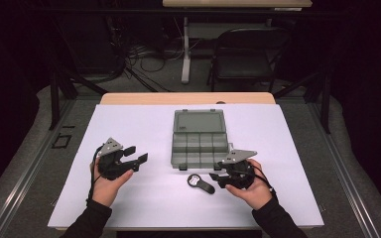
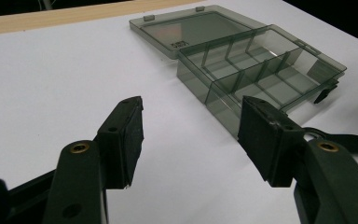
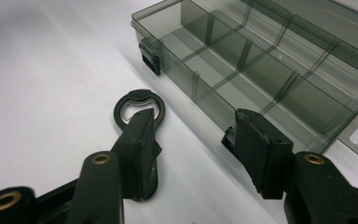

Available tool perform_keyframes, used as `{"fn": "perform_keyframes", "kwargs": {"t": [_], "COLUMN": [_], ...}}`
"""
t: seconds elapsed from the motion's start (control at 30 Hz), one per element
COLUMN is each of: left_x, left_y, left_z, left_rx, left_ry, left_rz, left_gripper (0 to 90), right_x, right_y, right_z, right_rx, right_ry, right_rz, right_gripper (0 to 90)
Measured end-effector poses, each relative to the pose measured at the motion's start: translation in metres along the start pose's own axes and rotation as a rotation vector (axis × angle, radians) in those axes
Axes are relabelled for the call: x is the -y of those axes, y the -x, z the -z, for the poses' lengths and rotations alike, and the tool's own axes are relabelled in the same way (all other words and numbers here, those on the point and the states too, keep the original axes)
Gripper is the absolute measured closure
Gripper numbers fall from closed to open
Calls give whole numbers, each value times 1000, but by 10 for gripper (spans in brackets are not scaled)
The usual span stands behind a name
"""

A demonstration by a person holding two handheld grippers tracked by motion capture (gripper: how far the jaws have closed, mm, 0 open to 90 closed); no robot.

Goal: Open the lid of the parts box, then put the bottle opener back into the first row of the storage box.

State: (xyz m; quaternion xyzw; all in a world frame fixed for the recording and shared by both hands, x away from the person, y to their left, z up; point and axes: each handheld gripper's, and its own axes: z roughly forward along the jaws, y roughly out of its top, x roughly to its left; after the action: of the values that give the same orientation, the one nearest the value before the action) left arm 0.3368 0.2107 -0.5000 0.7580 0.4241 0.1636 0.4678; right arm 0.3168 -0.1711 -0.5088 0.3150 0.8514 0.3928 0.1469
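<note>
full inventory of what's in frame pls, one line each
organizer box: 1, smoky grey clear plastic, lid open and lying flat behind it, compartments look empty, centre of the table
bottle opener: 1, black, flat on the white surface just in front of the box, beside the right hand-held gripper
table cover: 1, white, spread over a wooden table
folding chair: 1, black, on the floor behind the table
second table: 1, light top on a white leg, back of the room
cables: a tangle, black, floor at the back
left hand-held gripper: 1, black, open, nothing between the jaws
right hand-held gripper: 1, black, open, next to the opener
</note>
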Motion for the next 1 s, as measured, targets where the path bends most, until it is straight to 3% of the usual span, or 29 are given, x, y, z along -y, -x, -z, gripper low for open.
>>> {"fn": "perform_keyframes", "kwargs": {"t": [0.43,0.57,1.0], "left_x": [0,0,1], "left_y": [1,2,2], "left_z": [-1,-1,-2], "left_rx": [6,7,5], "left_ry": [-4,-5,-5], "left_rz": [-5,-4,-3], "left_gripper": [406,405,406], "right_x": [-1,-1,-2], "right_y": [-9,-10,-15], "right_z": [-7,-8,-18], "right_rx": [-48,-74,-86], "right_ry": [-39,-57,-107], "right_rz": [32,16,42], "right_gripper": [531,554,563]}}
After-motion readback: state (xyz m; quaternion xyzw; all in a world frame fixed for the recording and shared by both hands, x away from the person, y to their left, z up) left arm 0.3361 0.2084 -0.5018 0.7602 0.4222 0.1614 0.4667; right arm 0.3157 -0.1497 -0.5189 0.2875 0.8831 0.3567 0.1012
